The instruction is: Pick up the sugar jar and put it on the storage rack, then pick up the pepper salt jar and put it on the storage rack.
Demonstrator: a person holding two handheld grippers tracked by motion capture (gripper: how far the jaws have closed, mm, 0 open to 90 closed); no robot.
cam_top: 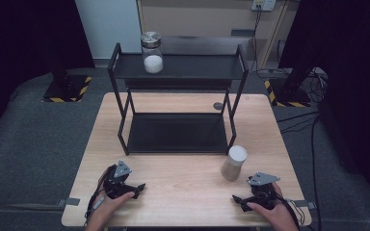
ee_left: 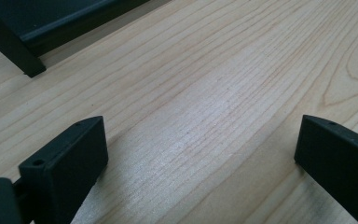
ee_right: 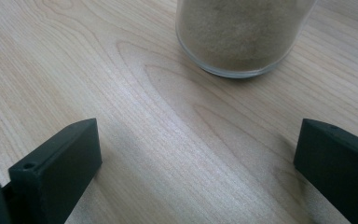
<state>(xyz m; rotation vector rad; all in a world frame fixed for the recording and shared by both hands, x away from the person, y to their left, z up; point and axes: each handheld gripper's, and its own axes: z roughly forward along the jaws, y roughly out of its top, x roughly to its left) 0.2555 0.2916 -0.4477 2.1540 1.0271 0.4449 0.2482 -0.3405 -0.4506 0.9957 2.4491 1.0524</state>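
Note:
A glass jar of tan powder with a pale lid (cam_top: 234,163) stands on the wooden table (cam_top: 188,192) in front of the black two-tier rack (cam_top: 177,67). Its base (ee_right: 241,37) shows just beyond my right gripper (ee_right: 198,154), whose jaws stand wide open over bare wood. In the high view that right gripper (cam_top: 238,199) rests near the front right edge. My left gripper (cam_top: 138,188) lies at the front left, open, with nothing between its jaws (ee_left: 200,154). A second jar with white powder and a metal lid (cam_top: 152,53) sits on the rack's top shelf.
The rack's lower shelf (cam_top: 177,133) lies empty on the table, and one of its black legs (ee_left: 9,51) shows ahead of the left gripper. A small dark disc (cam_top: 218,106) lies behind the rack. Dark stands and cables flank the table on the floor.

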